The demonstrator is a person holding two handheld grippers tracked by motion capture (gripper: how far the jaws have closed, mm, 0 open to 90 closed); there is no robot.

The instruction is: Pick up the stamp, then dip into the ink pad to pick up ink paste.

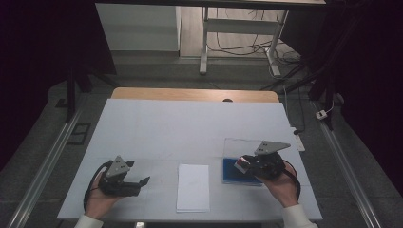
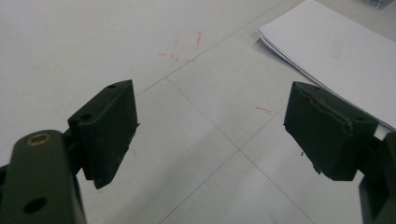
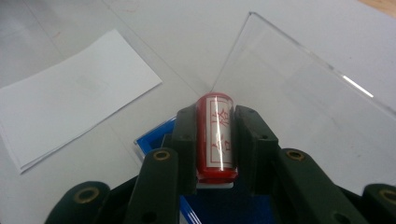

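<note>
The right tongs (image 3: 214, 140), clenched on a red stamp (image 3: 215, 135) over the blue ink pad (image 1: 234, 171) near the worktop's right edge, have the paper stack (image 1: 193, 187) leftward at the near edge, while the left tongs (image 2: 210, 135) gape empty.

Red cylindrical stamp (image 3: 215, 135) with a white label of red characters, lying lengthwise and clamped between the jaws, above the blue ink pad (image 1: 231, 171) with its clear lid (image 3: 299, 93) raised.
</note>
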